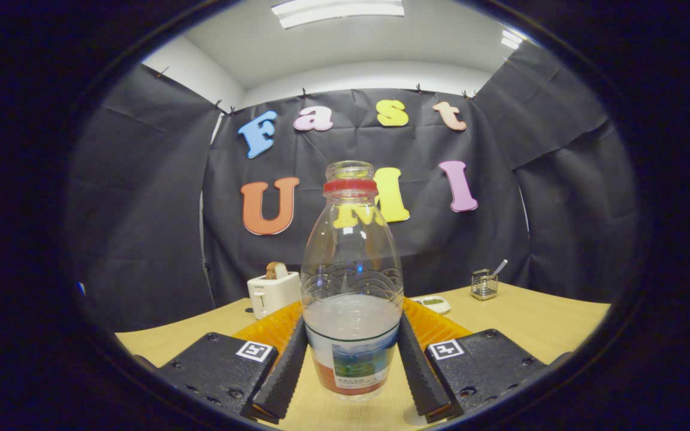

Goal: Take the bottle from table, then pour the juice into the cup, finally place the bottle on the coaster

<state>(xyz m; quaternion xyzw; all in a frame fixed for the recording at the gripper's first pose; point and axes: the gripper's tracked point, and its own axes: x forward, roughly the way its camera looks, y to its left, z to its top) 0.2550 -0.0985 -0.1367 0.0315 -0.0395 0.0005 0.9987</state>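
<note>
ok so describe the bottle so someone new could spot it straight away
On the wooden table, the bottle stands upright between the gripper fingers, which press its sides, in front of the white toaster. It is the clear, uncapped one with a red neck ring.

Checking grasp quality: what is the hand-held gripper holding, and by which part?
The hand-held gripper holds the clear plastic bottle with a red neck ring, both fingers pressing its lower labelled body.

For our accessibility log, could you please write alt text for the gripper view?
A clear, uncapped bottle stands upright on a wooden table, the gripper shut on its lower body. Behind it sit an orange mat, a white toaster and a small wire holder.
</note>
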